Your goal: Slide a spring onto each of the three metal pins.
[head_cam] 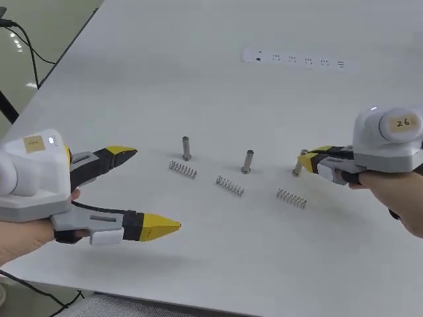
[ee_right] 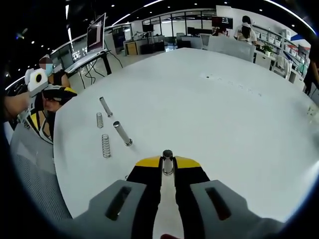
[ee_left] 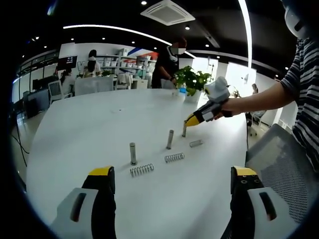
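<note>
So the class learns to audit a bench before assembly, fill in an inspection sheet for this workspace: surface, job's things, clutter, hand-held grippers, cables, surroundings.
Surface: large white table.
Job's things: three upright grey metal pins, by the head view left pin, middle pin, right pin; three steel coil springs lying flat, left spring, middle spring, right spring; none fitted.
Clutter: white power strip, far side.
Grippers: left hand-held gripper open, above the table; right hand-held gripper shut on right pin.
Cables: black cable, table's left edge.
Surroundings: open office, standing person, potted green plant.
</note>
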